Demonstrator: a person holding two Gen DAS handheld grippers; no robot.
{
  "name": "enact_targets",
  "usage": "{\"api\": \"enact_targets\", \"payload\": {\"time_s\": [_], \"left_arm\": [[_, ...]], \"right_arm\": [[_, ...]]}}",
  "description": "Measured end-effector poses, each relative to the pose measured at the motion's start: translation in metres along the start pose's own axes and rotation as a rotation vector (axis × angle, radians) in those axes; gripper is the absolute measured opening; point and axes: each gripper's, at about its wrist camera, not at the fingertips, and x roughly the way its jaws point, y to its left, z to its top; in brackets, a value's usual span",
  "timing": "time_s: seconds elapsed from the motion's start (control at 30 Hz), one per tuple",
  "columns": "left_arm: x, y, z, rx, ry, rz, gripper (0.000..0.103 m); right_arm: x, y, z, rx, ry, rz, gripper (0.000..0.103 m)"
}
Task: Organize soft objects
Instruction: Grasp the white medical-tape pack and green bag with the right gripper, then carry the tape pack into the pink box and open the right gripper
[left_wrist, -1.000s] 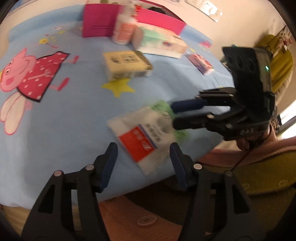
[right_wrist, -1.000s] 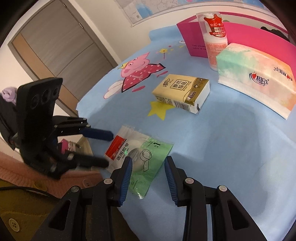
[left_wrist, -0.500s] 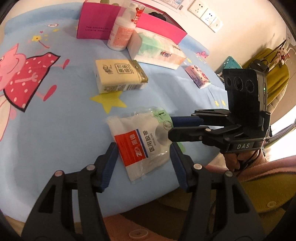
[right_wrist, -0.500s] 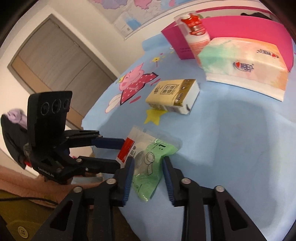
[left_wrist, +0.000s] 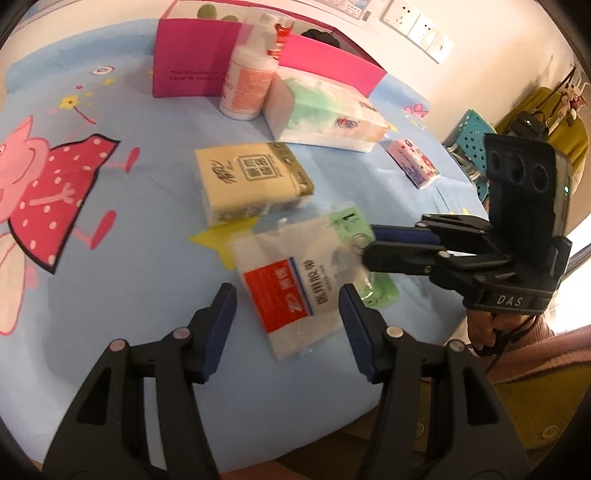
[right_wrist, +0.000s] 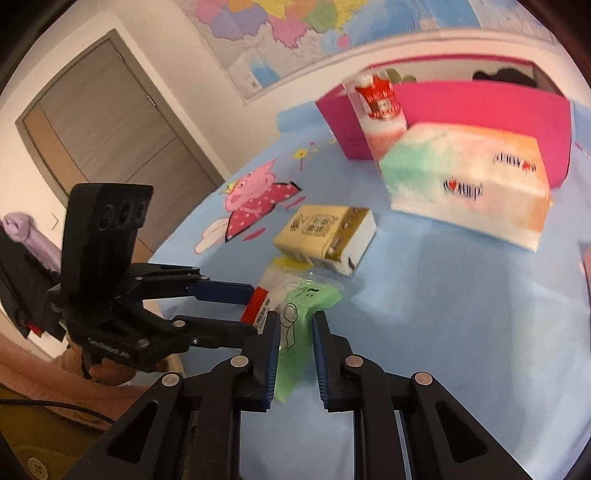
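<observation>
A clear plastic pouch with a red-and-white label and green backing (left_wrist: 295, 280), holding a roll of medical tape, lies near the front edge of a light blue cartoon-print cloth (left_wrist: 110, 295) that covers the table. The right gripper (right_wrist: 294, 354) has just been closing; its blue-padded jaws now pinch the pouch's green end, and that end is crumpled and raised off the cloth. The left gripper (left_wrist: 286, 332) hovers over the red-labelled end, jaws released and standing apart on either side of it; whether the pads touch the pouch cannot be told. Just behind the pouch sits a beige soft tissue pack (left_wrist: 251, 181). Further back lie a larger white, green and orange tissue pack (left_wrist: 325, 114) and a white bottle with orange label (left_wrist: 247, 85), both in front of an open magenta cardboard box (left_wrist: 192, 62). A small purple packet (left_wrist: 413, 162) rests to the right.
</observation>
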Motion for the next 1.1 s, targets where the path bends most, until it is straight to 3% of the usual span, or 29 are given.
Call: {"api": "enact_targets", "payload": {"time_s": [0.17, 0.43, 0.53, 0.73, 0.9, 1.1], "left_arm": [[0.003, 0.002, 0.005, 0.02, 0.006, -0.02, 0.06], [0.011, 0.006, 0.014, -0.009, 0.018, -0.189, 0.06], [0.01, 0.006, 0.019, -0.016, 0.003, -0.214, 0.057], [0.017, 0.008, 0.025, -0.008, 0.008, -0.166, 0.047], [0.02, 0.008, 0.025, 0.006, 0.007, -0.152, 0.046], [0.022, 0.006, 0.027, 0.004, 0.006, -0.148, 0.046]], "right_arm": [[-0.002, 0.002, 0.002, -0.043, -0.023, -0.016, 0.016], [-0.005, -0.002, 0.007, -0.027, -0.045, -0.01, 0.015], [-0.008, -0.002, 0.013, -0.035, -0.058, -0.012, 0.012], [-0.006, -0.012, 0.019, -0.009, -0.041, -0.015, 0.013], [0.001, -0.036, 0.015, 0.093, 0.015, 0.021, 0.022], [0.01, -0.037, 0.009, 0.092, 0.037, 0.038, 0.019]]}}
